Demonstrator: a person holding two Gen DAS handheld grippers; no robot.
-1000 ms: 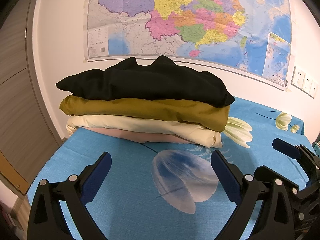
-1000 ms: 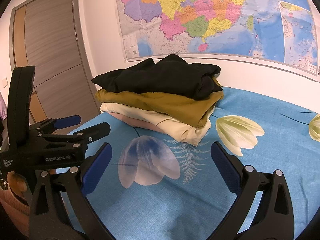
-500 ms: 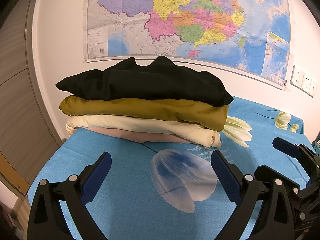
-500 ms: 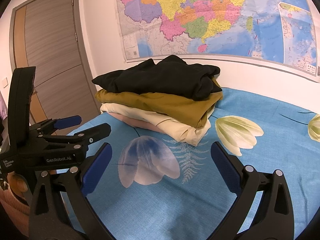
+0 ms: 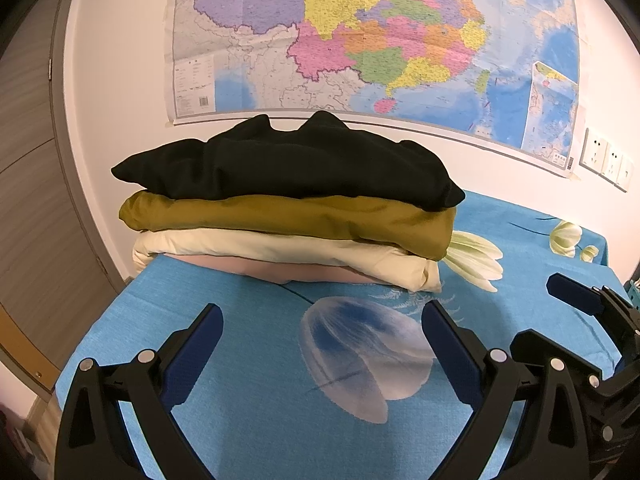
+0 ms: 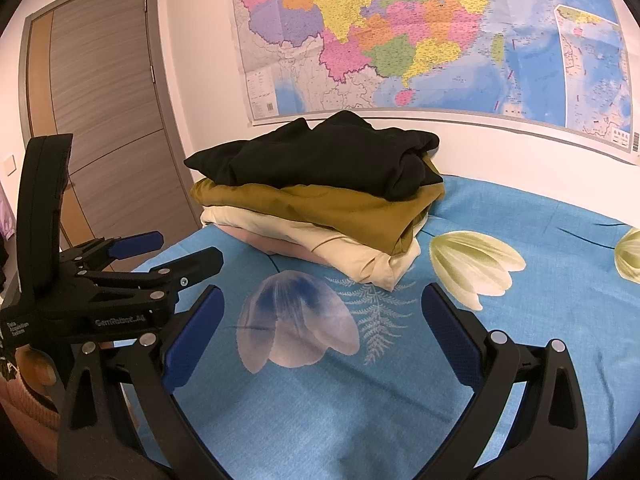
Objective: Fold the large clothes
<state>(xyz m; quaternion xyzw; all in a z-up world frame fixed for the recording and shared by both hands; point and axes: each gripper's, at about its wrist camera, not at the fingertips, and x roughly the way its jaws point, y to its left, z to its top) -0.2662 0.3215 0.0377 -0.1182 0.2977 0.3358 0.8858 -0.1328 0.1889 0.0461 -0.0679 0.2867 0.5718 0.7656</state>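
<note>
A stack of folded clothes lies at the far end of the blue flowered bed sheet (image 5: 256, 400): a black garment (image 5: 288, 164) on top, an olive one (image 5: 288, 216) under it, a cream one (image 5: 280, 250) below, a pink one (image 5: 280, 272) at the bottom. The same stack shows in the right wrist view, with the black garment (image 6: 320, 160) on top. My left gripper (image 5: 322, 344) is open and empty, hovering over the sheet short of the stack. My right gripper (image 6: 322, 328) is open and empty too. The left gripper (image 6: 160, 256) shows at the left of the right wrist view.
A large wall map (image 5: 360, 40) hangs behind the stack. A grey wooden door (image 6: 100, 120) stands to the left. Wall sockets (image 5: 604, 160) are at the far right. The bed's left edge (image 5: 100, 328) drops off near the door.
</note>
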